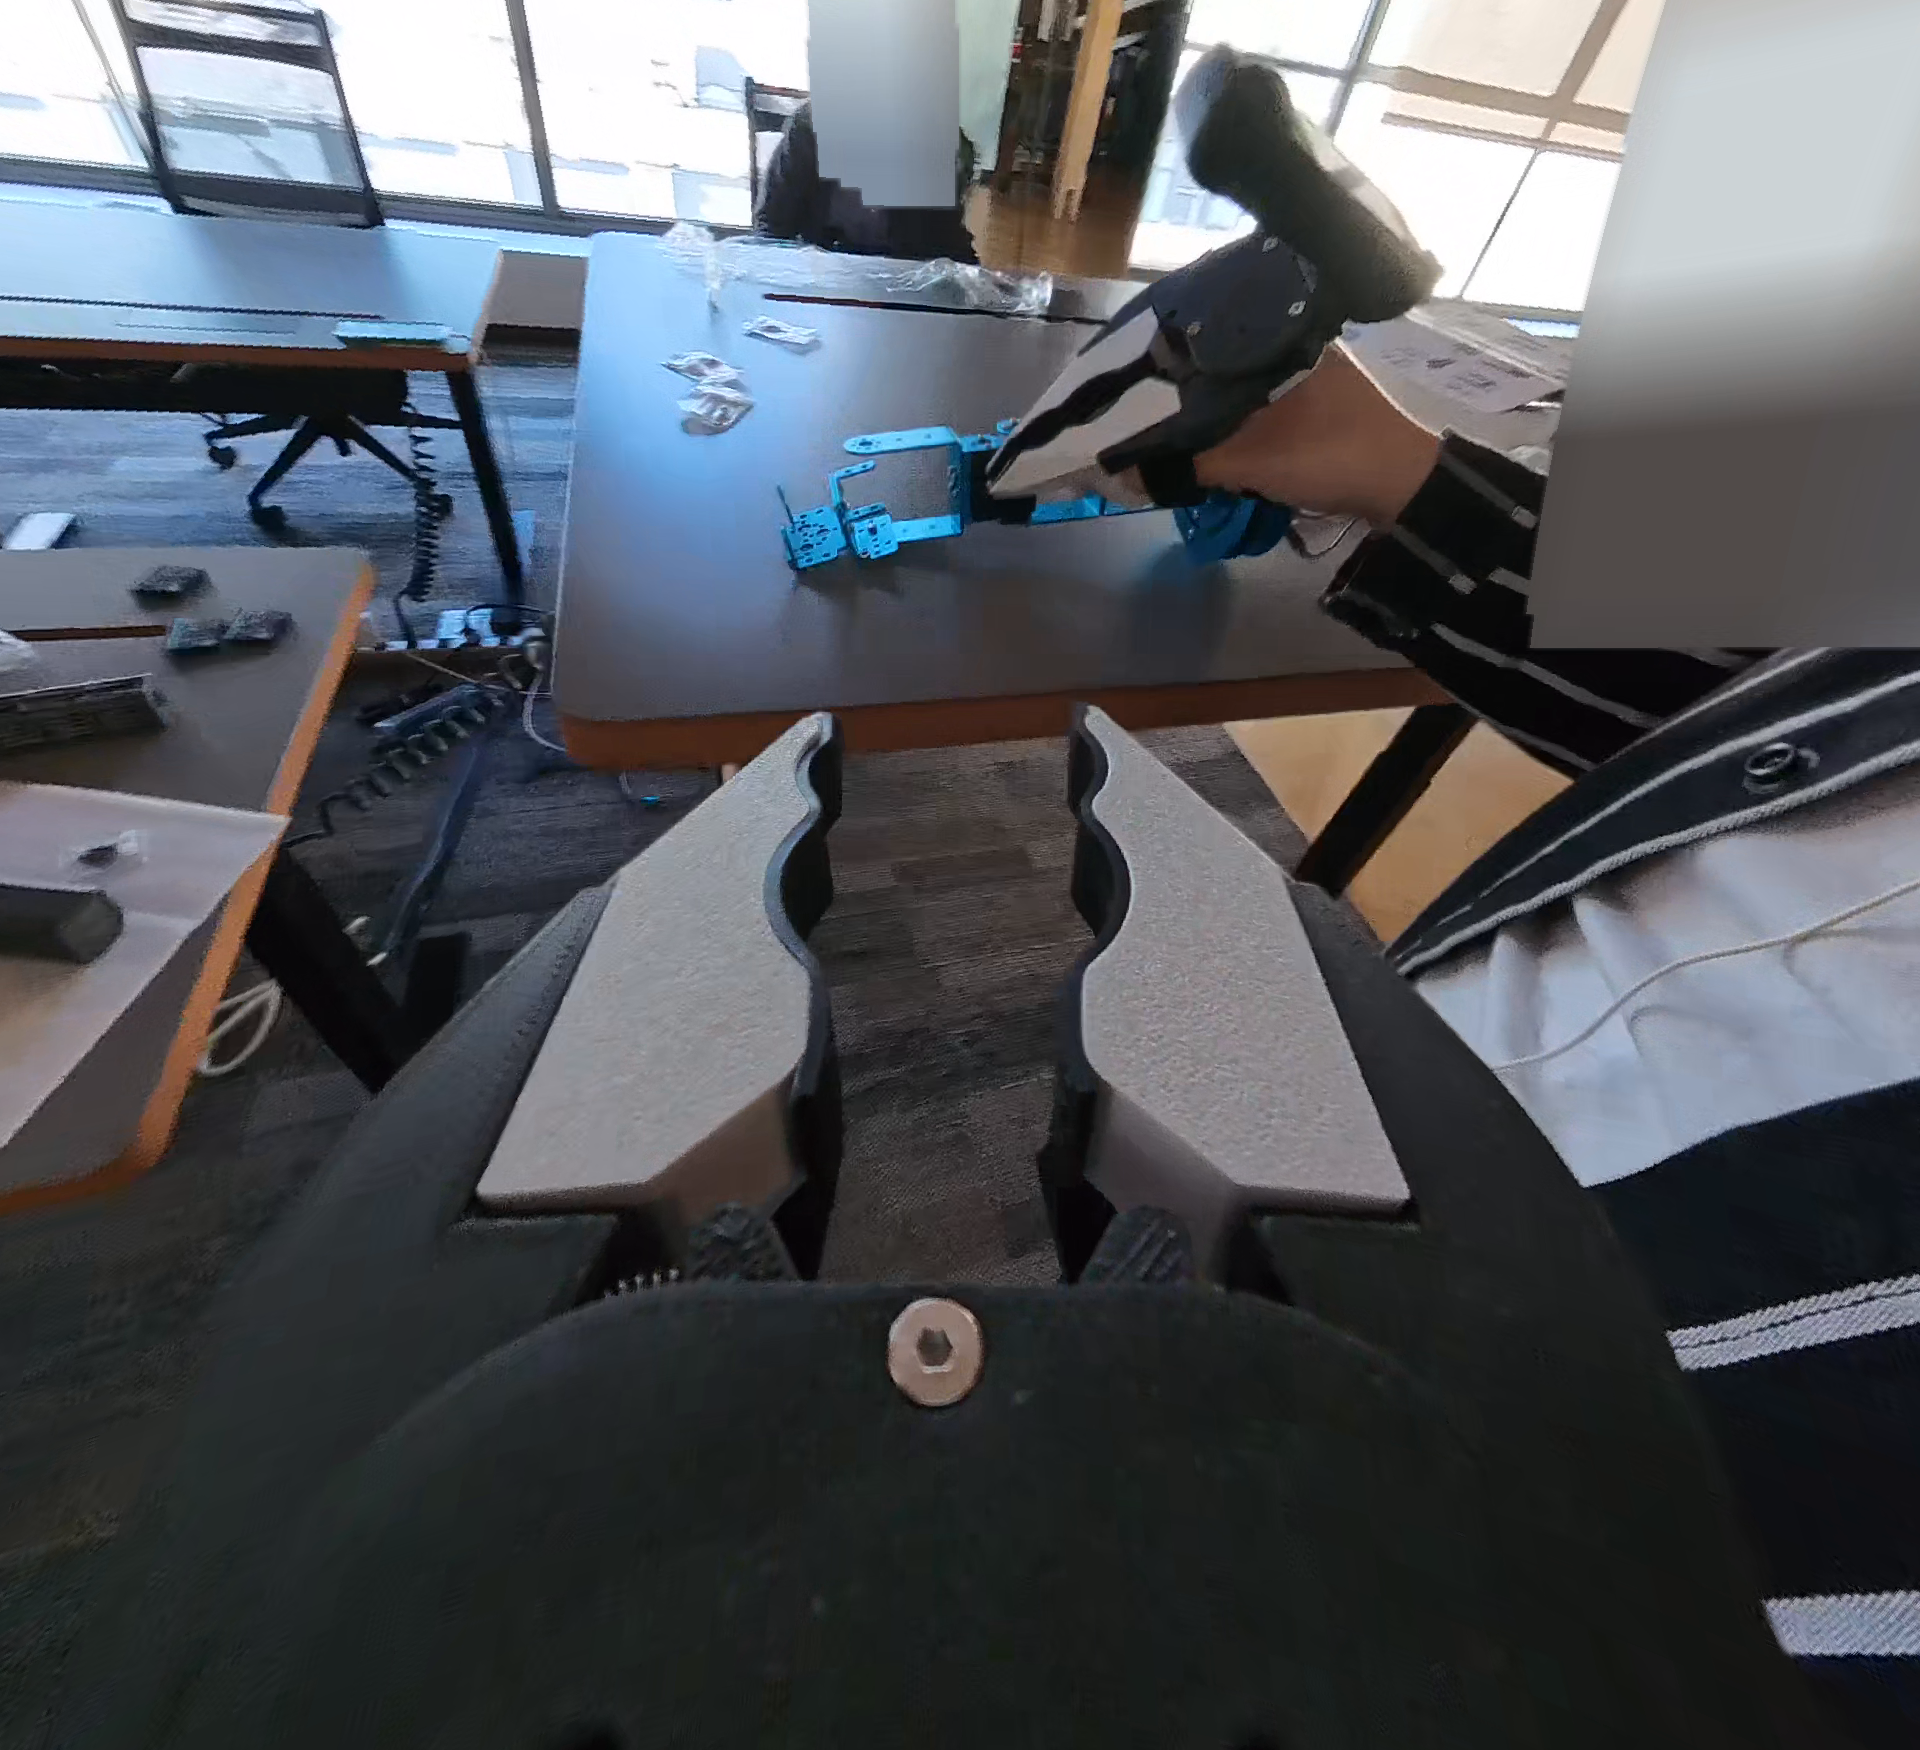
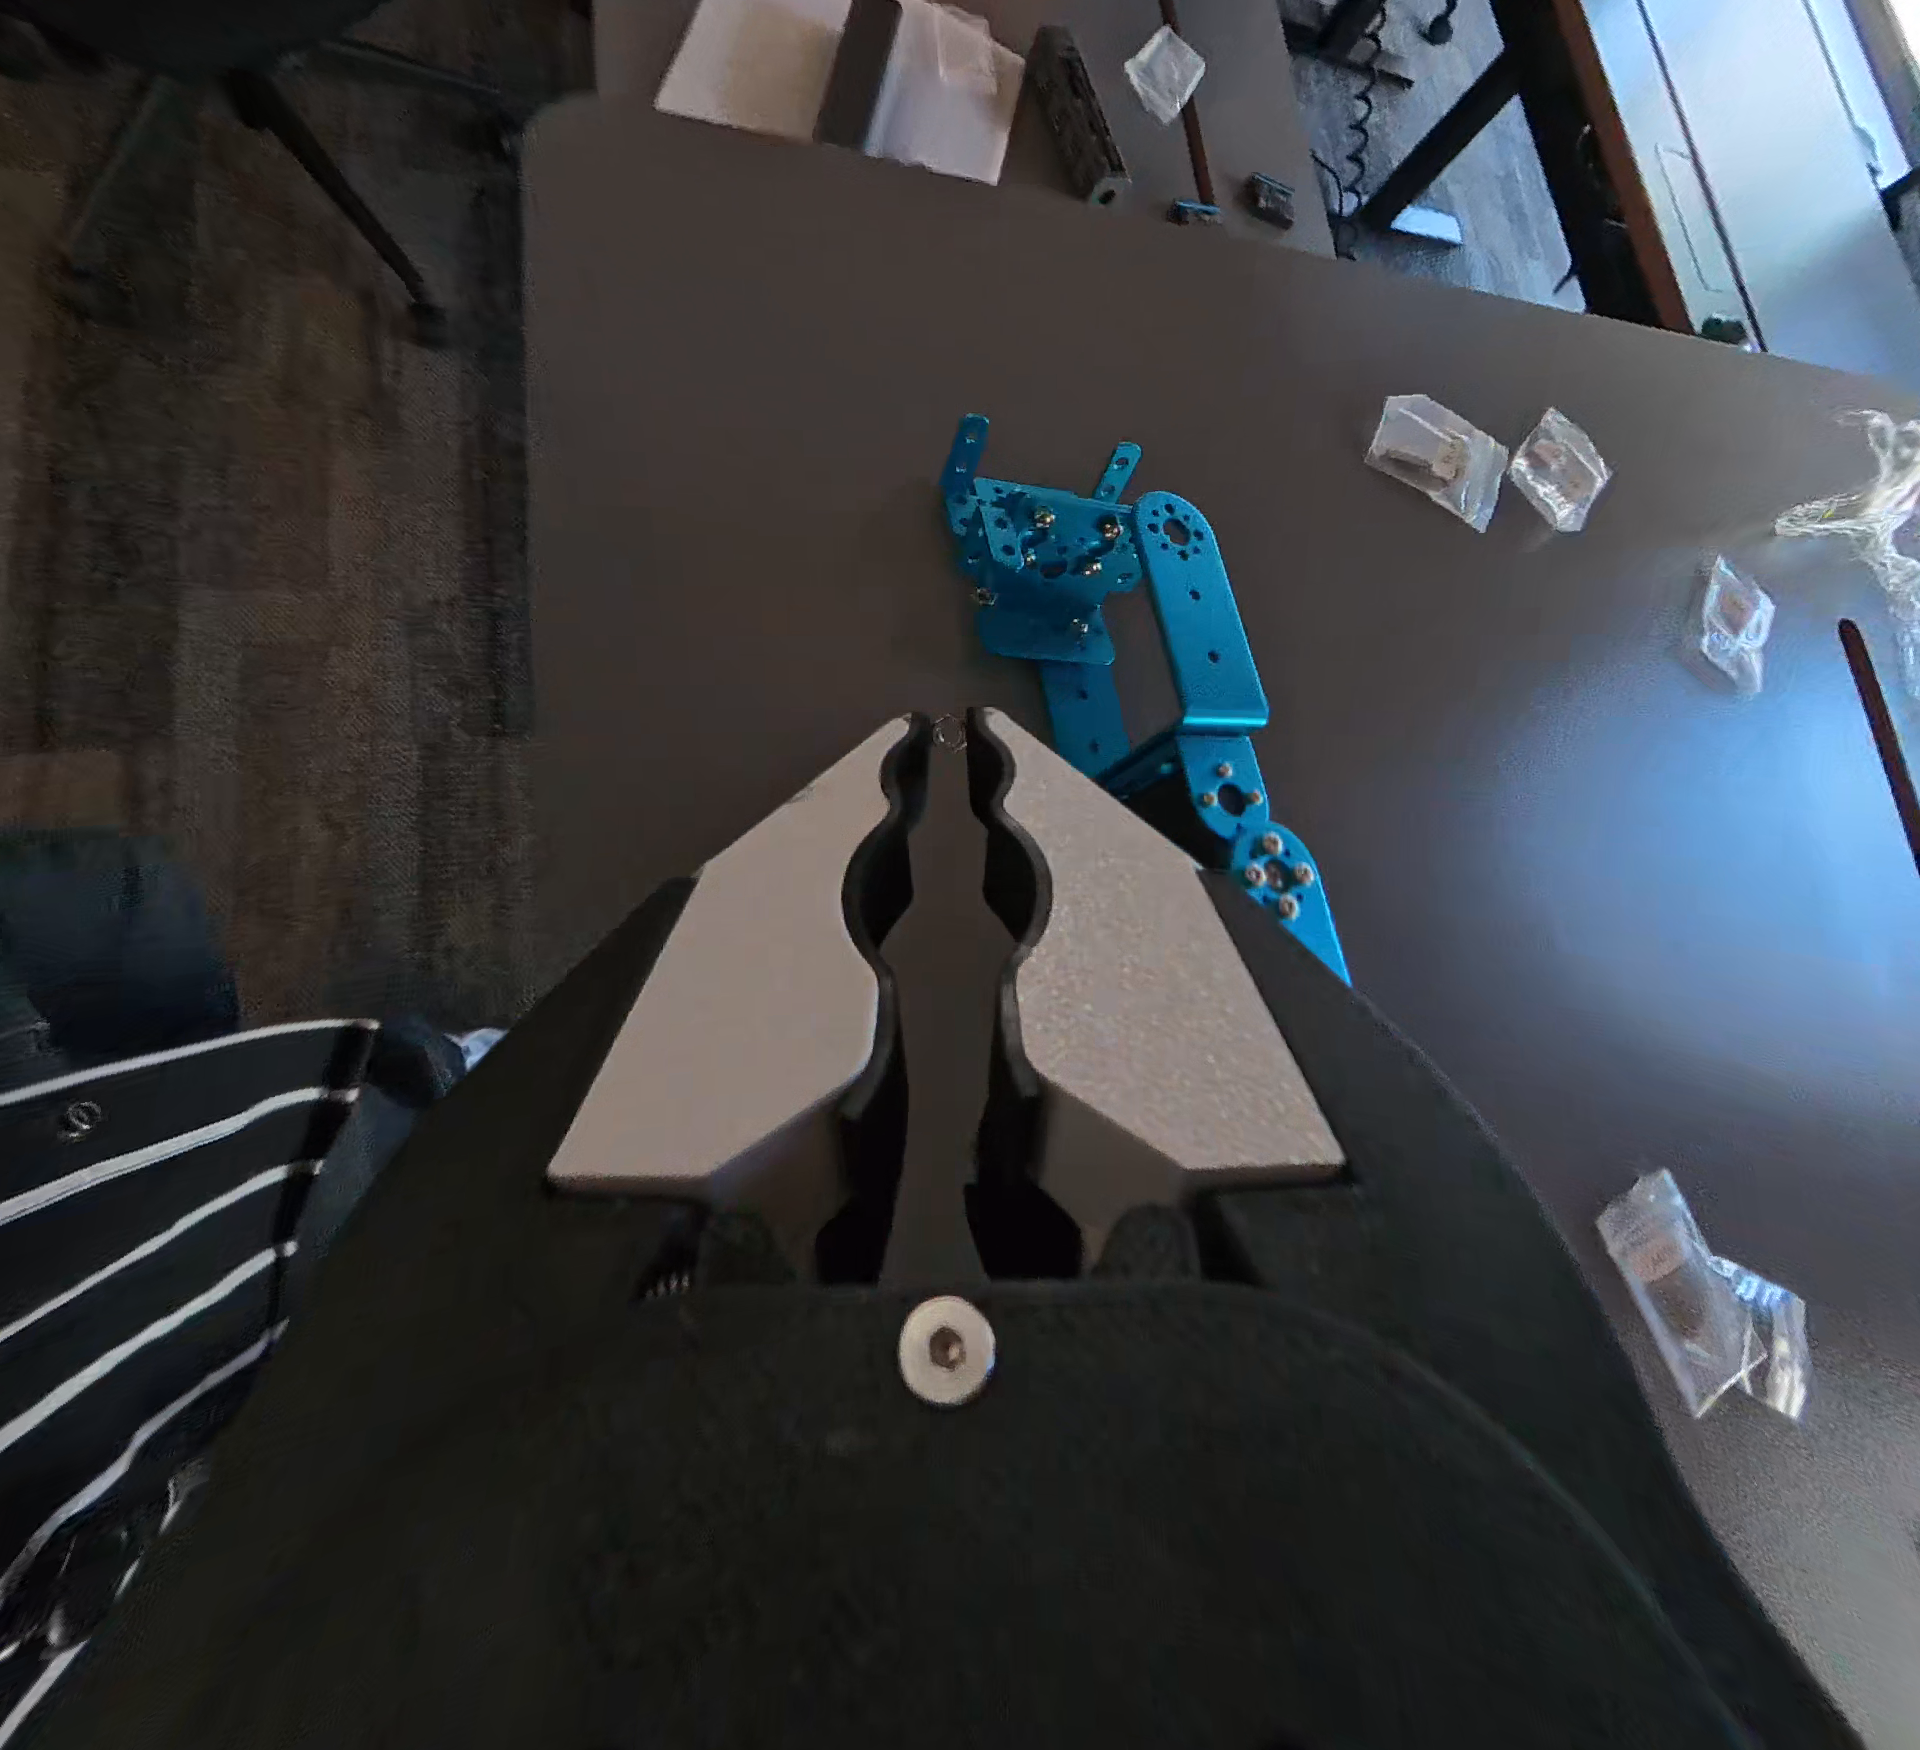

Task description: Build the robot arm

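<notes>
A blue metal bracket assembly (image 2: 1081, 588) lies on the dark grey table (image 2: 727, 453). My right gripper (image 2: 945, 732) is nearly shut, its tips pinching a small metal ring (image 2: 947, 732) just above the table, close to the near left side of the assembly. In the left wrist view the right gripper (image 1: 1003, 479), held by a hand, points down at the blue assembly (image 1: 883, 505). My left gripper (image 1: 954, 755) is open and empty, held off the table's near edge over the carpet.
Small clear bags of parts (image 2: 1439, 459) lie on the table (image 1: 727, 640) right of the assembly, another bag (image 2: 1704, 1295) nearer. A side table (image 1: 156, 765) with black parts stands left. A person in a striped shirt (image 1: 1714, 1025) is at right. An office chair (image 1: 312, 443) and cables (image 1: 436, 713) are on the floor. The tips of one gripper are about 30 cm away from the tips of the other.
</notes>
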The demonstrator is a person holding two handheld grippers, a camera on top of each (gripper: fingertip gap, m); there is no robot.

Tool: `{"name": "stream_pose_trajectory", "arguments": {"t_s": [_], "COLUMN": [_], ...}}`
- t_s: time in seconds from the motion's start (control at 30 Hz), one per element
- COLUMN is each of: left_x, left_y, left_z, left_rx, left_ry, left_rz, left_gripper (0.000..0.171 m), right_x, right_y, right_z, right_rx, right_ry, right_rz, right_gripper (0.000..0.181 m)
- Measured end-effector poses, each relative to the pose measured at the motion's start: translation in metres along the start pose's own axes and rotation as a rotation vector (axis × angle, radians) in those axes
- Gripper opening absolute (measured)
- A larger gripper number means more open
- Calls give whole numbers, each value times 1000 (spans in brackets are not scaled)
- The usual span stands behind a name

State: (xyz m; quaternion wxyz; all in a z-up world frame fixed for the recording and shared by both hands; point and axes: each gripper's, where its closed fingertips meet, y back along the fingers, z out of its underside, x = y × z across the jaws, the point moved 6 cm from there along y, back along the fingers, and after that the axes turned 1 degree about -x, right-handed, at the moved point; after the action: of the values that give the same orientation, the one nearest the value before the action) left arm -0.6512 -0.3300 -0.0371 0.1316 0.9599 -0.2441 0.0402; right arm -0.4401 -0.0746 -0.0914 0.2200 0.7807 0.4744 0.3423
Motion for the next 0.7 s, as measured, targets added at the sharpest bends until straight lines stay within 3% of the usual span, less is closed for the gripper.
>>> {"name": "stream_pose_trajectory", "arguments": {"t_s": [0.13, 0.4, 0.7], "left_x": [-31, -95, -141], "left_y": [-38, -105, -139], "left_z": [-14, -25, -41], "left_rx": [0, -114, -178], "left_ry": [44, -53, -124], "left_rz": [156, 422, 641], "left_gripper": [42, 43, 44], "right_x": [2, -3, 4], "right_y": [-23, -51, -71], "right_z": [-1, 6, -5], "right_rx": [-46, -135, -165], "right_ry": [-22, -175, -270], "right_rz": [3, 13, 118], "right_gripper": [6, 6, 6]}}
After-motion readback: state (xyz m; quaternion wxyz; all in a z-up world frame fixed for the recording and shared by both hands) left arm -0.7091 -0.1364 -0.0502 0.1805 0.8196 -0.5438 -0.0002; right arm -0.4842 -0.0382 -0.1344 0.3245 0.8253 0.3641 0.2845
